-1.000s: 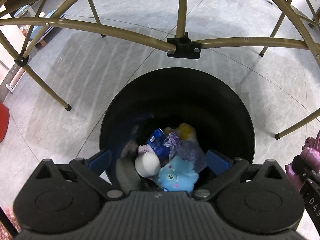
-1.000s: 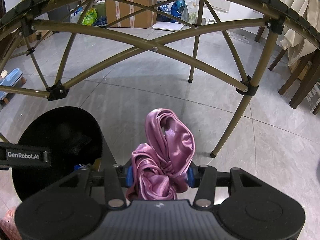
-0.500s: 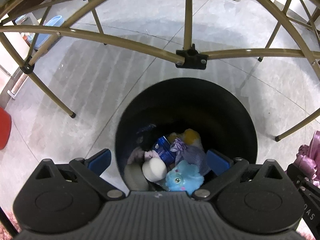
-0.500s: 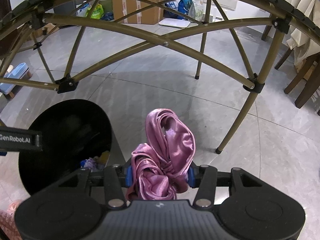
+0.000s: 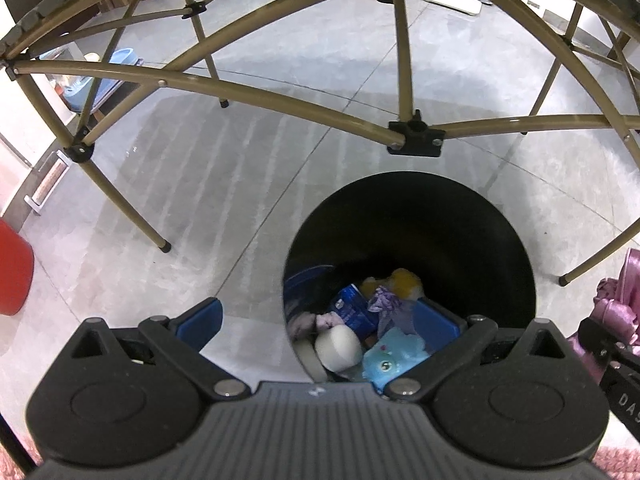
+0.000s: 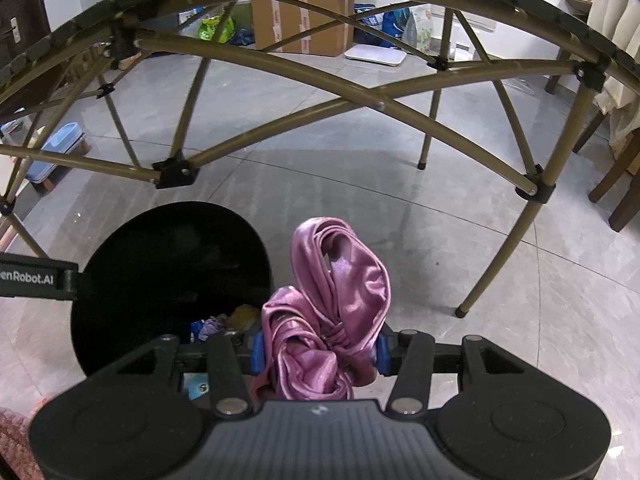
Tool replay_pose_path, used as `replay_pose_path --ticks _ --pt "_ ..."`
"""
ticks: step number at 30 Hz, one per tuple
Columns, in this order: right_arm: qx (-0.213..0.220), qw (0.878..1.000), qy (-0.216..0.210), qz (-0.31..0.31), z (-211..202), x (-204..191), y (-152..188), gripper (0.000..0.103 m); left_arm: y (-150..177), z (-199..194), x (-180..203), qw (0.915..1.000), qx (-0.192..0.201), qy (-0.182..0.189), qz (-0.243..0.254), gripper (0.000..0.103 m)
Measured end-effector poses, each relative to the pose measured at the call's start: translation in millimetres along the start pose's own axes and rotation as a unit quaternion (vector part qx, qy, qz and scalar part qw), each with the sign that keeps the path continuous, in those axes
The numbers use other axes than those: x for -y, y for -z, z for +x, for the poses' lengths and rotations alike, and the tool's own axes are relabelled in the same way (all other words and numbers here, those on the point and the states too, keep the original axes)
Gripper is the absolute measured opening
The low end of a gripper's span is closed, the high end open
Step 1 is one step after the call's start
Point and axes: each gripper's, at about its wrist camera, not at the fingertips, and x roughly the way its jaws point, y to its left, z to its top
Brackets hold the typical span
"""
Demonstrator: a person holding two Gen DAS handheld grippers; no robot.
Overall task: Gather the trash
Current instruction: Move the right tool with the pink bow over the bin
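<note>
Since a second ago, the black bin (image 5: pixel 412 236) has slid right and lower in the left wrist view. Its rim sits under a tan tube frame (image 5: pixel 280 102) on grey floor (image 6: pixel 400 200). Right gripper (image 6: pixel 318 354) fingers clamp a pink satin cloth (image 6: pixel 340 288) beside the bin. Left gripper (image 5: pixel 320 320) fingers spread wide, holding nothing.

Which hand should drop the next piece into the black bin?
Right. Its tool is shut on the pink satin cloth, beside the black bin. The left tool is open and holds nothing.
</note>
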Motion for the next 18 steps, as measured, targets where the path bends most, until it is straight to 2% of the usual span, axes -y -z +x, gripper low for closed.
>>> replay_pose_path --ticks 18 --pt "0.001 0.999 -0.027 -0.033 -3 -45 -10 0.048 7 2 -49 0.9996 0.001 -0.022 -0.019 0.103"
